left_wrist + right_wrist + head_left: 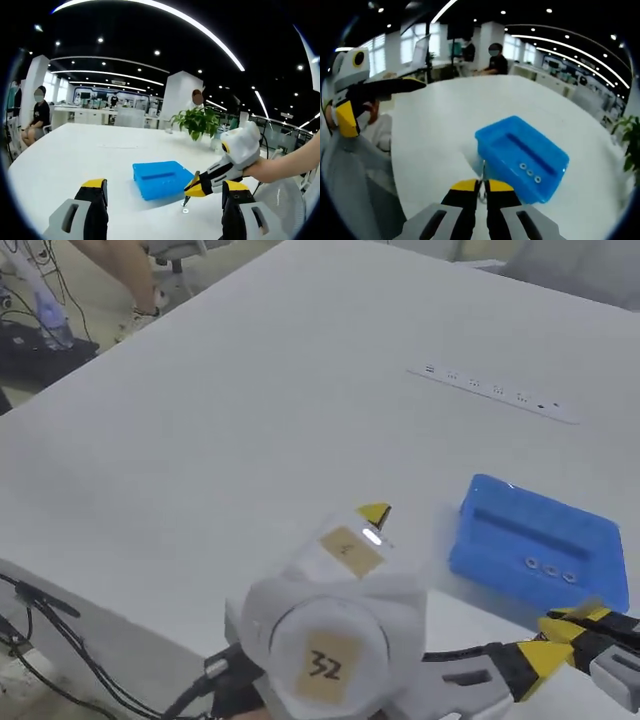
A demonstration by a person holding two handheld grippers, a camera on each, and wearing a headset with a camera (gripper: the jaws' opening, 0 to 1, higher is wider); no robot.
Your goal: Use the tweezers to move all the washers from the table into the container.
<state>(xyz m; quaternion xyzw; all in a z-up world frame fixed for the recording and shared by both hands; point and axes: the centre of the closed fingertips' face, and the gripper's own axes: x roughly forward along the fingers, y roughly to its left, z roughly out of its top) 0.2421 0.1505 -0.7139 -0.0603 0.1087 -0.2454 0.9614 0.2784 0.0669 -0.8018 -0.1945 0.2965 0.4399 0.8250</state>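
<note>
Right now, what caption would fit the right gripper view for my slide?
Right tongs pinch tweezers beside a blue container holding three washers.

Bright, even overhead light washes the white table [250,420] in the head view, leaving it almost shadowless. Motion blur softens the blue container [535,540] at 4 o'clock and the power strip [495,392] at 2 o'clock. In the left gripper view, fisheye distortion bends the ceiling light strips [150,7] into arcs from 11 to 2 o'clock, the downlights [157,52] glare as small spots, and the container [160,179] casts a faint shadow at its base.
</note>
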